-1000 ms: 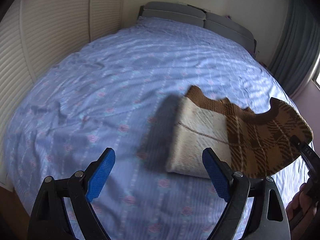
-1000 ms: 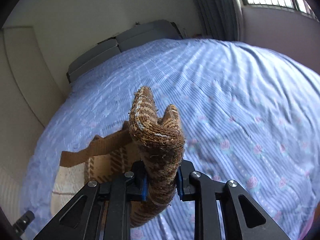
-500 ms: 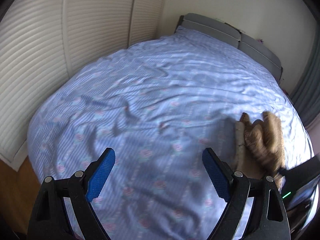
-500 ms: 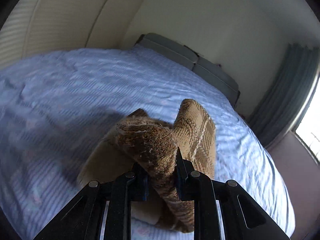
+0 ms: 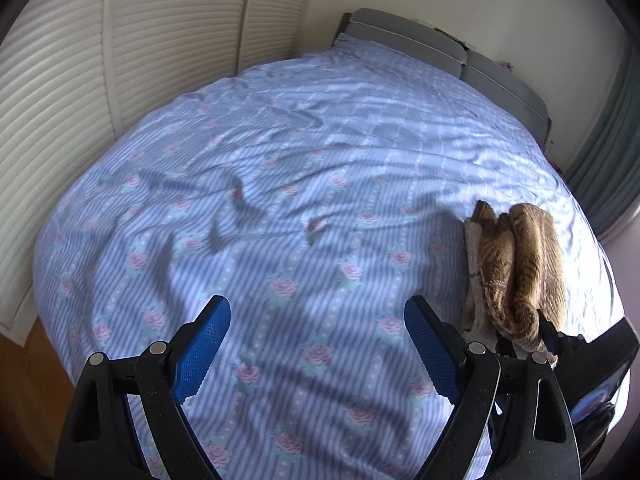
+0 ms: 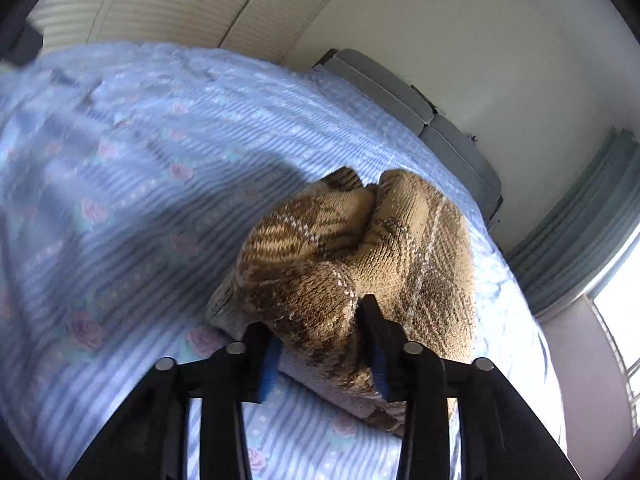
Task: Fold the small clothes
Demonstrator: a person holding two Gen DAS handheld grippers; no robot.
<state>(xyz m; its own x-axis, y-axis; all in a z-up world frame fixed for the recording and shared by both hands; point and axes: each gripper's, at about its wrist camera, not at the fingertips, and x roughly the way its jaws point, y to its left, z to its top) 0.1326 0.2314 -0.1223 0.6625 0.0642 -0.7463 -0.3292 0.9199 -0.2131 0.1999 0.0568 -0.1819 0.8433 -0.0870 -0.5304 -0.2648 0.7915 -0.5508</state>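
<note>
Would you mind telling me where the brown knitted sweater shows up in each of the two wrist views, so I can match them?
Left wrist view: the sweater lies at the right edge on the bed, beyond the open left claw, its near end in the right claw.
Right wrist view: the sweater fills the centre, gripped in the right claw.
Shared landmark: the grey headboard against the wall.

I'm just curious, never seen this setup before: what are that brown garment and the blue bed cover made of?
The brown garment looks like a thick knit, probably wool or acrylic: the looped stitches and fuzzy surface show where the right tool pinches it. The blue bed cover looks like thin woven cotton or a blend, matte, finely creased, printed with stripes and roses.
</note>
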